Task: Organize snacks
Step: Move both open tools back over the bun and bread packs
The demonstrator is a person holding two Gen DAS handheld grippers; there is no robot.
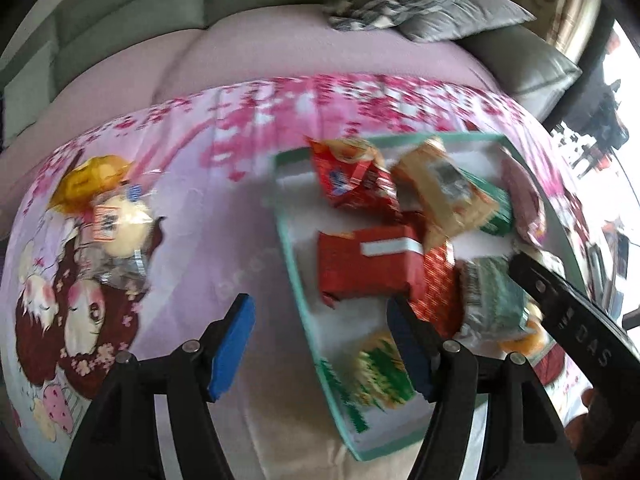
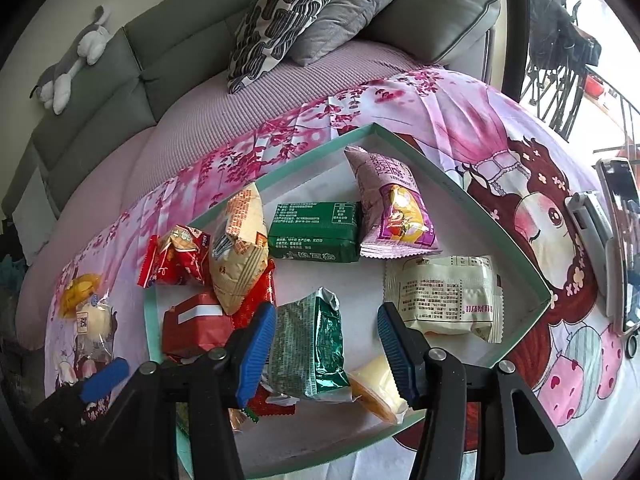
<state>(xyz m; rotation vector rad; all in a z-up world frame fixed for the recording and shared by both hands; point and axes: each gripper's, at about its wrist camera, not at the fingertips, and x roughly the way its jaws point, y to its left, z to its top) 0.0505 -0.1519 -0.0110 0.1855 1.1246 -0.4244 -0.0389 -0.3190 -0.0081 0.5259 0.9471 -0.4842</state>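
Risk ahead: snagging the tray (image 2: 472,204) rim or nudging the crowded packets out, given how tightly the pile sits at 9 o'clock inside it. Also easy to forget the clear-wrapped bun packet (image 1: 116,224) lying alone on the bed cover (image 1: 208,216), well outside the tray at 9 o'clock. Left claw (image 1: 320,348): jaws apart, nothing between the pads, straddling the tray's near edge. Right claw (image 2: 326,354): partly open around the green foil packet (image 2: 306,344), left pad at its edge; firm clamping impossible to tell.
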